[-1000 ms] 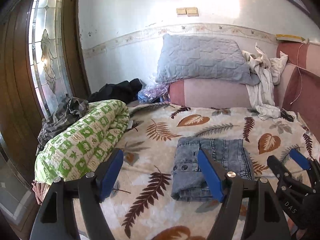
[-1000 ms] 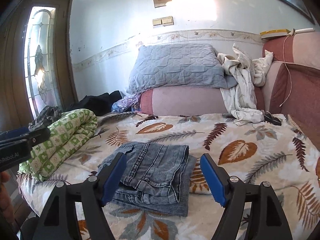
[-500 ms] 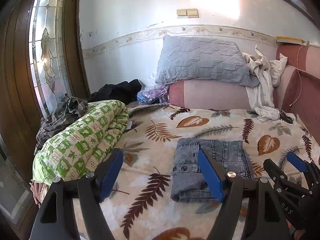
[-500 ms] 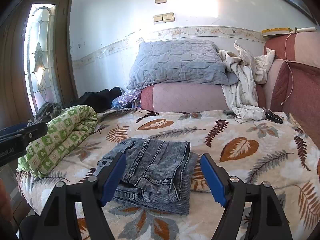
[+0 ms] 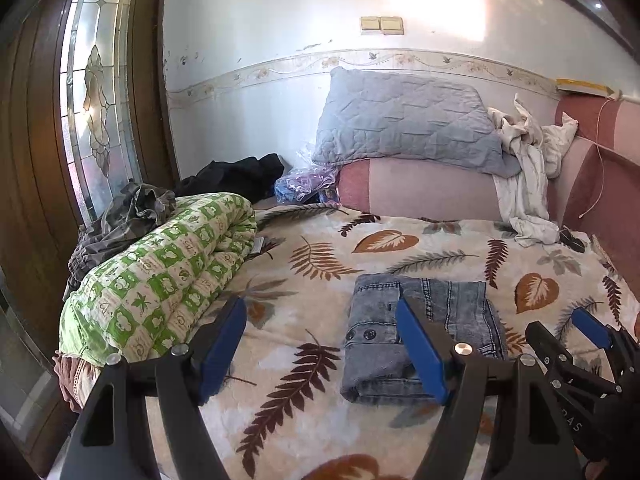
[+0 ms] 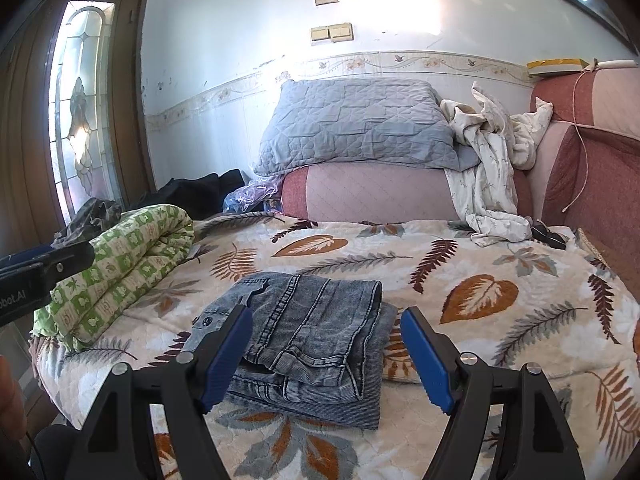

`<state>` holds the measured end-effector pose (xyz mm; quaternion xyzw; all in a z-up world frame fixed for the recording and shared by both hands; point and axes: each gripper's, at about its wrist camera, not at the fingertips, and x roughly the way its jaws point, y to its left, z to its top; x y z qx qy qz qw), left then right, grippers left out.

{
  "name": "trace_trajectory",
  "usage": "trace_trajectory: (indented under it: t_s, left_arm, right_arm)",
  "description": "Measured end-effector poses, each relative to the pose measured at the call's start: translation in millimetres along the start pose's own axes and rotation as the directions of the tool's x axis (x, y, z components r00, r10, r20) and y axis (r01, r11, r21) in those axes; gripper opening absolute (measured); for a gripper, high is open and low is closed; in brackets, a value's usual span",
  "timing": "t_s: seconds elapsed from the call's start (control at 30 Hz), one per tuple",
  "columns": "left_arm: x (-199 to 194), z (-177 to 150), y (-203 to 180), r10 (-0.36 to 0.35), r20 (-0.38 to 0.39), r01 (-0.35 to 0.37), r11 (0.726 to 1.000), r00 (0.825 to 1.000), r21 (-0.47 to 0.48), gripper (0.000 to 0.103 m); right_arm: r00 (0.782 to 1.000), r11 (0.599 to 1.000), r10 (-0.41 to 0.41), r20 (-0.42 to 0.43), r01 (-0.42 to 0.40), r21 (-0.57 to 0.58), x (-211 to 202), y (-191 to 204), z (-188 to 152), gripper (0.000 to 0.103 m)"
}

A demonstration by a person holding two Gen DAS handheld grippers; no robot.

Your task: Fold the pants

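Both grippers have drawn back slightly from the bed over the last second, so the folded pants (image 6: 304, 336) now sit a little farther from the cameras, while the pants themselves lie as they did before. Those faded blue denim pants form a compact rectangular stack, lying flat on a cream bedspread (image 6: 500, 320) printed with brown and grey leaves. From the left wrist camera, the left gripper (image 5: 320, 344) hangs above the bedspread with its blue-padded fingers spread wide, holding nothing; the pants (image 5: 424, 332) lie beyond its right finger. From the right wrist camera, the right gripper (image 6: 326, 354) is likewise spread wide and empty, its two fingers framing the near edge of the stack without touching it. A rolled green-and-white quilt (image 5: 160, 284) rests along the left edge of the bed. A grey quilted pillow (image 6: 356, 128) sits atop the pink headboard cushion, beside a crumpled white cloth (image 6: 488, 164).
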<state>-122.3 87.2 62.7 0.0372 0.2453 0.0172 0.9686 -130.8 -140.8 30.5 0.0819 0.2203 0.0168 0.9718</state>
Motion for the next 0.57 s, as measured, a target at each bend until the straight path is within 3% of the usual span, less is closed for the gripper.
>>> trace_trajectory:
  t_s: [0.57]
  left_arm:
    - [12.7, -6.7, 18.6, -0.024, -0.019, 0.024, 0.999, 1.0, -0.03, 0.078]
  right_arm:
    - [0.999, 1.0, 0.023, -0.032, -0.023, -0.007, 19.1, 10.9, 1.9, 0.08]
